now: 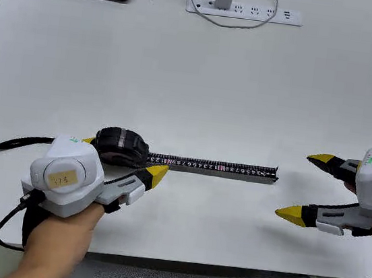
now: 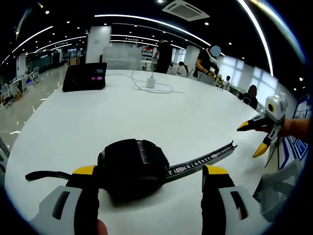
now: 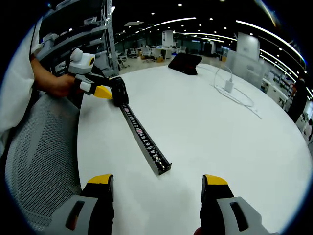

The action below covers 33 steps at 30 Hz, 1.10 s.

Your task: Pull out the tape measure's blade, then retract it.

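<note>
- Your left claw (image 1: pixel 124 158) sits at the lower left of the head view. Its jaws straddle the tape measure (image 1: pixel 120 146), one tip behind the black case and one in front. The left gripper view shows a gap at one jaw, so it looks released rather than clamped.
- The blade (image 1: pixel 216 166) runs from the case toward the right across the middle of the frame. It lies flat on the white surface (image 1: pixel 200 80).
- Your right claw (image 1: pixel 304 185), at the right edge, is spread and empty. It is near the blade's end hook but apart from it.
- The pull-out looks done, so retraction is next. Clamp the case firmly, then let the blade run back under control.
</note>
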### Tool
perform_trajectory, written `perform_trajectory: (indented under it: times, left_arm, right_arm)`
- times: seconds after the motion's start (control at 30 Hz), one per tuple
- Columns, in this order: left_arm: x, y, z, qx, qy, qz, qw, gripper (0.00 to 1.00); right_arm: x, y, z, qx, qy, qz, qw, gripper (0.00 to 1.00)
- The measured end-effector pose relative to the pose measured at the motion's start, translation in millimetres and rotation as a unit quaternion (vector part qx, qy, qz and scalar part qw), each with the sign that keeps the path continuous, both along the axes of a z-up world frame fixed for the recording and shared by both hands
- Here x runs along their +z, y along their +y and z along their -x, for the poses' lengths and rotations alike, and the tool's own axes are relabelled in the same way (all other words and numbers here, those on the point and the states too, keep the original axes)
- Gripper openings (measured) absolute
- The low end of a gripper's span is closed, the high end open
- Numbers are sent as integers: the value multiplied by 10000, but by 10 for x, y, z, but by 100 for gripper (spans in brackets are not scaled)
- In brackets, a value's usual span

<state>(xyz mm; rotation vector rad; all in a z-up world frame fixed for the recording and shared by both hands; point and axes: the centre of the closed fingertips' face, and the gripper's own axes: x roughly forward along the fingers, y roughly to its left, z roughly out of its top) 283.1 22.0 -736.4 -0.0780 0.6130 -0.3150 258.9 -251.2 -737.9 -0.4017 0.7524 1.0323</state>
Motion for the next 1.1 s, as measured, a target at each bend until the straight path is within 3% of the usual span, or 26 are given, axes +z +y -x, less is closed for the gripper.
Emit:
perform_trajectory:
  times: [0.47,1.1]
  left_arm:
    - [-32,73,-66,355,31,57,9993,75]
    - [-96,162,-126,769,155,227,9967,63]
  right_arm:
    - [-22,15,-111,384,-116,177,9990,57]
    - [-69,65,-201,629,-112,272,9976,50]
